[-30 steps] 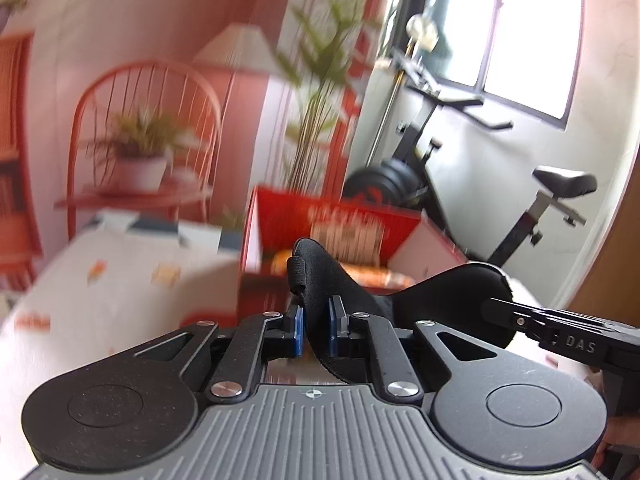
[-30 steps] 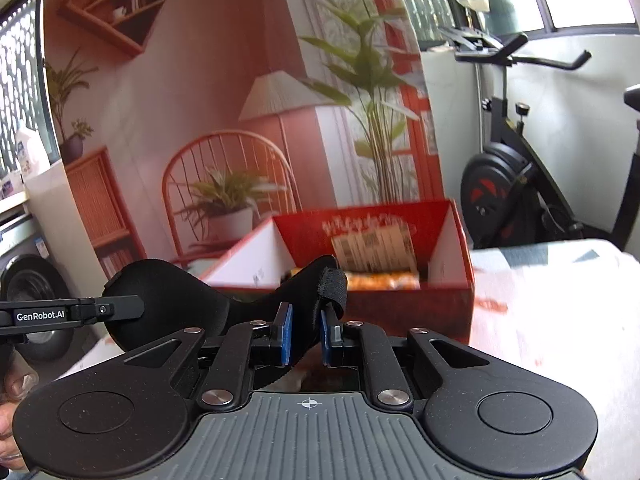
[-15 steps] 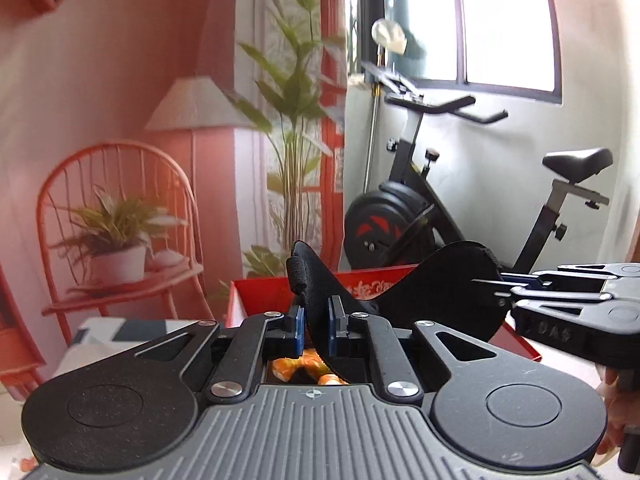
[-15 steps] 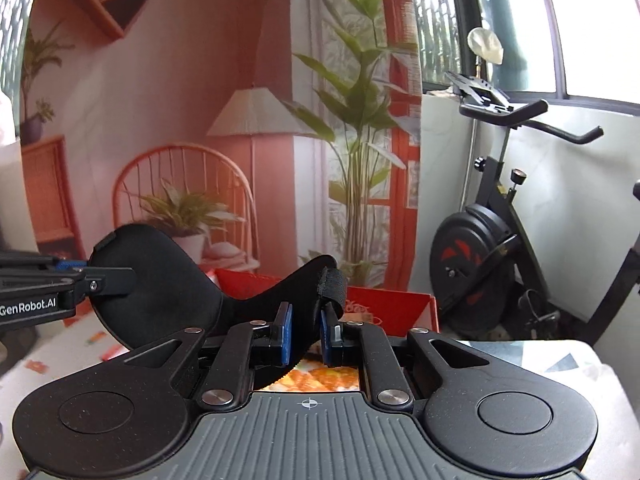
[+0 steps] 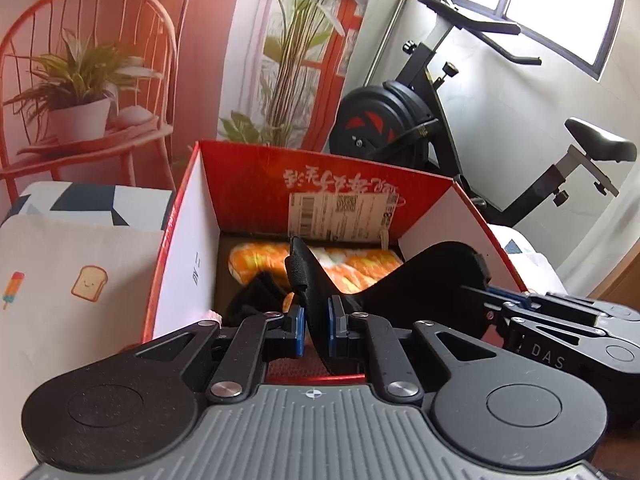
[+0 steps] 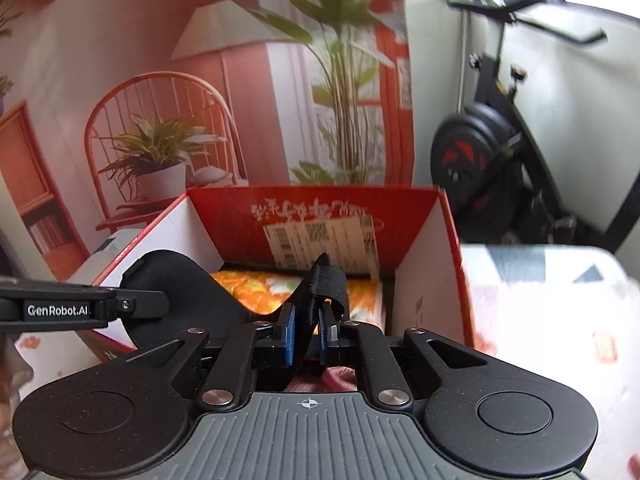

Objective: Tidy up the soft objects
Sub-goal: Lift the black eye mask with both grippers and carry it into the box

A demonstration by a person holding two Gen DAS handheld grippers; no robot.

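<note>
A black padded eye mask point(image 5: 432, 280) with a strap is stretched between both grippers over an open red cardboard box point(image 5: 248, 176). My left gripper point(image 5: 316, 328) is shut on one strap end of it. In the right wrist view my right gripper point(image 6: 306, 334) pinches the other end of the mask point(image 6: 176, 284), its jaws closing tighter on the fabric. Each gripper shows in the other's view, the right gripper point(image 5: 492, 300) and the left gripper point(image 6: 136, 304). An orange plush roll point(image 5: 360, 268) lies at the bottom of the box point(image 6: 400, 204).
Another black soft item point(image 5: 256, 296) lies in the box's near left corner. A printed cloth point(image 5: 60, 280) covers the surface left of the box. An exercise bike point(image 5: 420, 112) stands behind at the right. A pink soft thing point(image 6: 336, 376) shows under the right gripper.
Both grippers have tipped downward and moved over the red box with the mask still held between them. The box's inside and the orange plush now fill the middle of both views.
</note>
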